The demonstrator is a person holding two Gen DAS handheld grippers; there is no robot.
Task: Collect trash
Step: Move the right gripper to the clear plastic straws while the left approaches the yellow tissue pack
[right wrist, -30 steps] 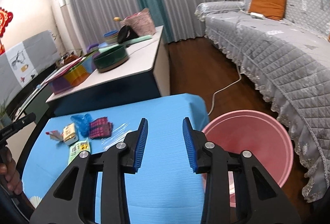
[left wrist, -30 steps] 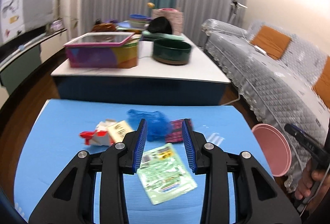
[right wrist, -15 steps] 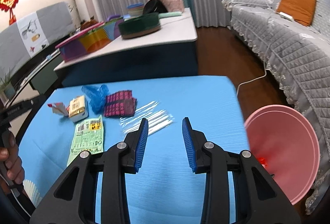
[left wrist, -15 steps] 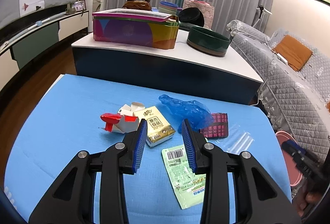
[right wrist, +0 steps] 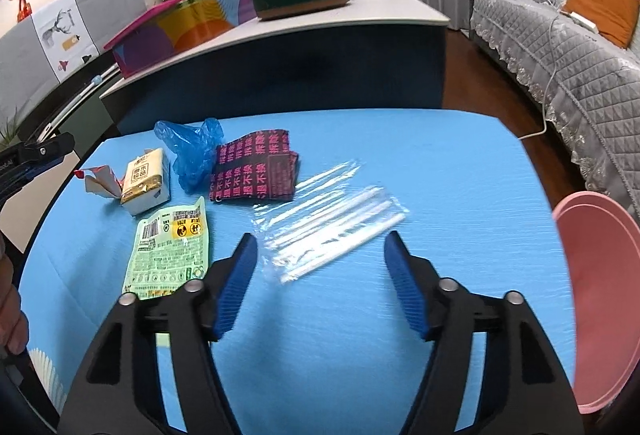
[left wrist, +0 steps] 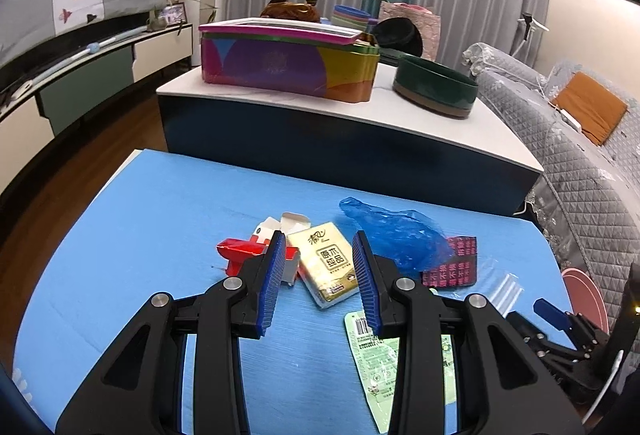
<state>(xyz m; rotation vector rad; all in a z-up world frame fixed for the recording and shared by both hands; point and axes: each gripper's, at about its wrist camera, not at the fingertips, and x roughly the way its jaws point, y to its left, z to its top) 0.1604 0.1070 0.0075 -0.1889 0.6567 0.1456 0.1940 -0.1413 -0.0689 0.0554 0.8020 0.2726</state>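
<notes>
Trash lies on the blue table (left wrist: 160, 219): a gold tissue pack (left wrist: 326, 263) (right wrist: 146, 181), a red-and-white torn carton (left wrist: 244, 251) (right wrist: 100, 183), a blue plastic bag (left wrist: 396, 235) (right wrist: 192, 151), a dark pink-printed wrapper (left wrist: 454, 267) (right wrist: 256, 171), a clear plastic sleeve (right wrist: 332, 223) (left wrist: 506, 285) and a green packet (right wrist: 172, 247) (left wrist: 380, 355). My left gripper (left wrist: 320, 283) is open, its fingers either side of the tissue pack, just short of it. My right gripper (right wrist: 320, 283) is open wide, just short of the clear sleeve.
A pink bin (right wrist: 592, 275) (left wrist: 584, 299) stands off the table's right edge. Behind is a white-topped counter (left wrist: 400, 115) with a colourful tin (left wrist: 288, 63) and a green bowl (left wrist: 436, 87). A grey-covered sofa (right wrist: 560, 35) lies to the right.
Both grippers have come down and forward toward the trash. The left now frames the tissue pack. The right has opened wider in front of the clear sleeve.
</notes>
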